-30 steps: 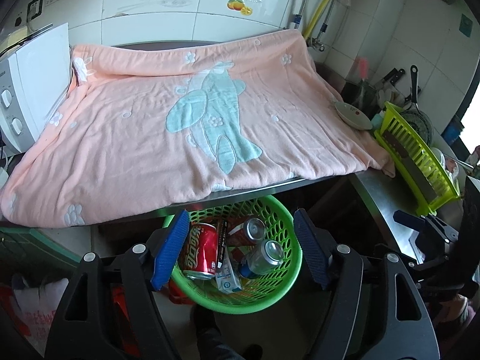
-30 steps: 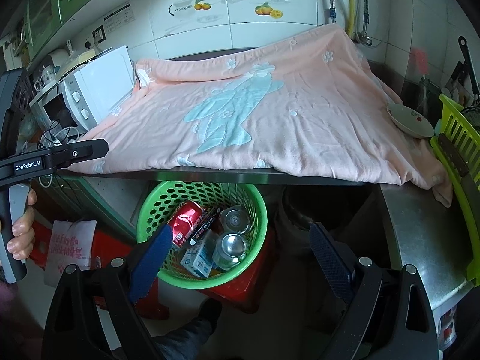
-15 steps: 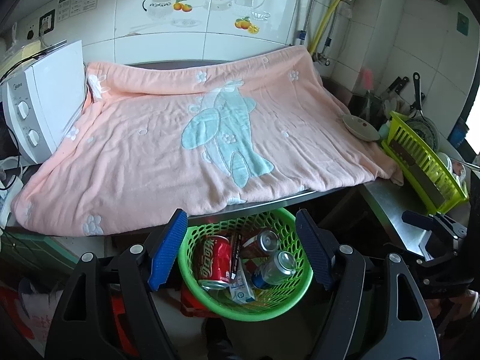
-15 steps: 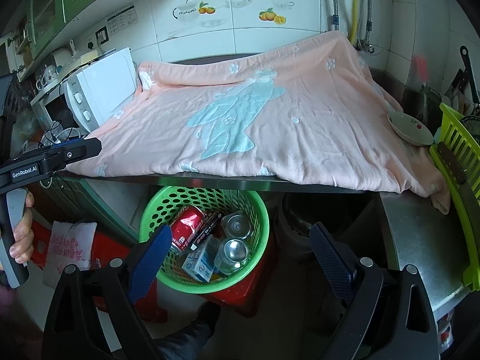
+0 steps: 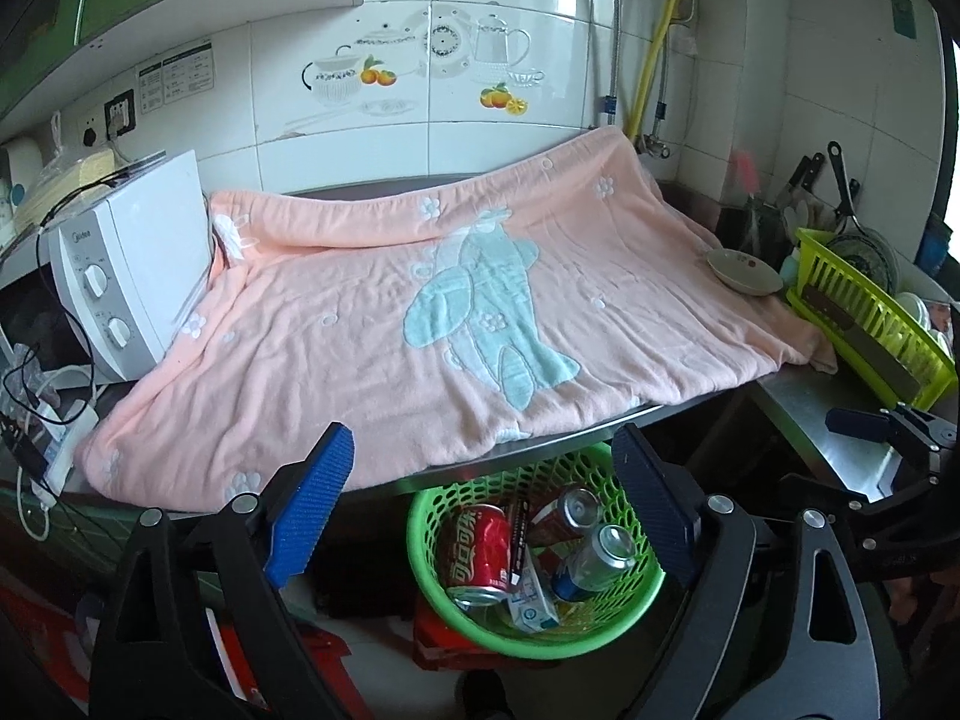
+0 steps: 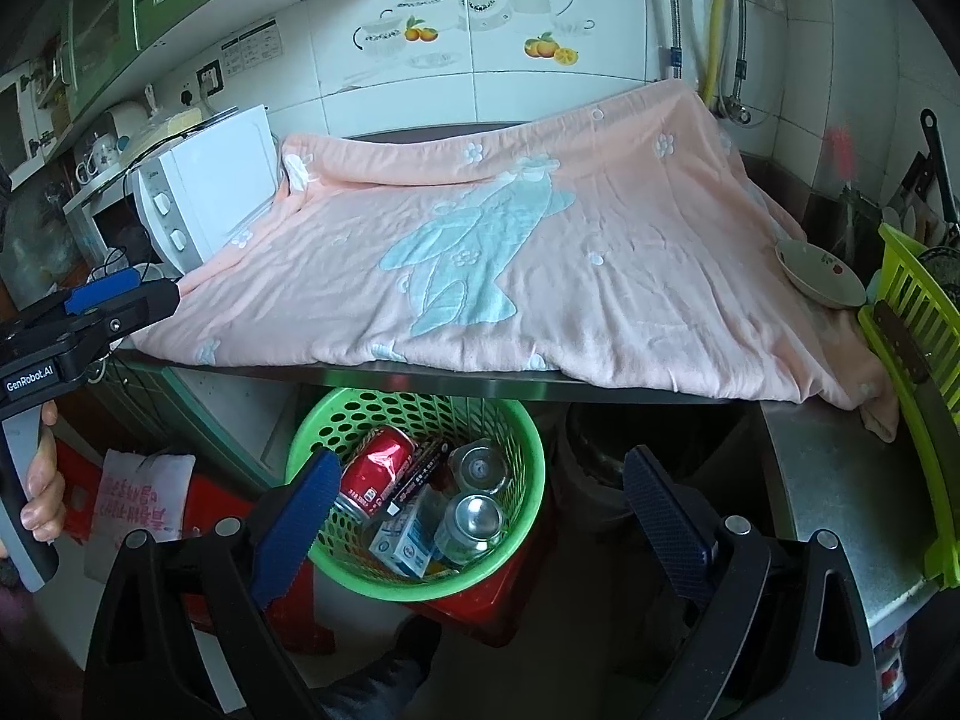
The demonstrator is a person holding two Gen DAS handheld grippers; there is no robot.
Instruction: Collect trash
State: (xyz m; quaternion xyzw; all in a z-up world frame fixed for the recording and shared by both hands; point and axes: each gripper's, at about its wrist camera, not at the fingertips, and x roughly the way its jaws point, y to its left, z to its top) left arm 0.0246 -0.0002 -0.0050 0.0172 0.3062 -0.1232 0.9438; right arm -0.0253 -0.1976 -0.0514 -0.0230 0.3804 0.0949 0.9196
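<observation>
A green mesh basket (image 5: 618, 618) (image 6: 516, 438) stands on a red stool below the counter edge. It holds a red cola can (image 5: 480, 552) (image 6: 375, 471), silver cans (image 5: 594, 558) (image 6: 474, 519), a small carton (image 5: 531, 600) (image 6: 408, 534) and a dark wrapper. My left gripper (image 5: 483, 462) is open and empty, above and in front of the basket. My right gripper (image 6: 480, 489) is open and empty, also above the basket. A pink blanket (image 5: 450, 312) (image 6: 510, 264) covers the counter.
A white microwave (image 5: 132, 264) (image 6: 204, 204) stands at the counter's left. A shallow bowl (image 5: 744, 267) (image 6: 819, 273) sits on the blanket's right end beside a green dish rack (image 5: 870, 318) (image 6: 918, 360). A steel counter (image 6: 840, 480) runs along the right.
Both grippers have risen and pulled back from the basket, so the basket sits lower in view and more wall shows. Both stay open and empty.
</observation>
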